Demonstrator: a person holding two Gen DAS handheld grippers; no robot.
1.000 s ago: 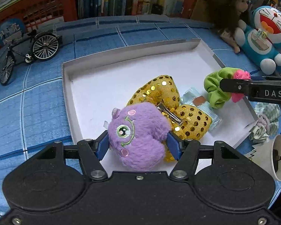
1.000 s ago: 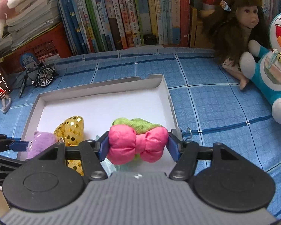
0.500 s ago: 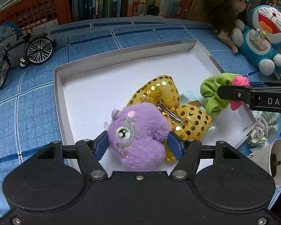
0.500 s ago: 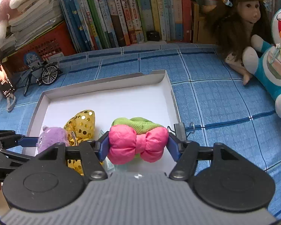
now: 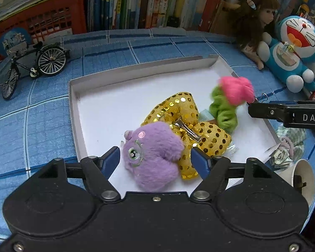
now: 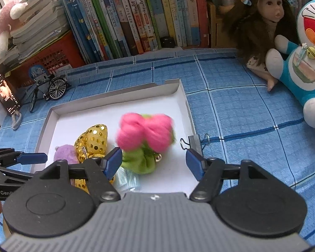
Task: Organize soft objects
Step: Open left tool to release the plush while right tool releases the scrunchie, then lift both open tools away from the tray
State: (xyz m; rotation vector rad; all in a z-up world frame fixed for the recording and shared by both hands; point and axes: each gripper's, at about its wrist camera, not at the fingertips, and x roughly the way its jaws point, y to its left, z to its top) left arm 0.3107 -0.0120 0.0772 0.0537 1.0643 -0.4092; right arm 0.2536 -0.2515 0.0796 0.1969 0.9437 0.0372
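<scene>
Now both grippers are opening: left gripper (image 5: 155, 157) flanks fuzzy purple plush (image 5: 152, 155), right gripper (image 6: 154, 160) empty.

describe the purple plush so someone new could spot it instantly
Find the white tray on the blue checked cloth. At its near edge, the purple plush overlaps the gold sequin bow. It is the only fuzzy lilac thing there, with one stitched green eye.

Blurred by motion: pink-and-green scrunchie (image 6: 144, 138) in the white box (image 6: 182, 96). Half hidden under gold sequin bow (image 5: 186, 113): clear packet (image 6: 128, 178). Cut off at frame edge: blue cat plush (image 6: 304, 63).
</scene>
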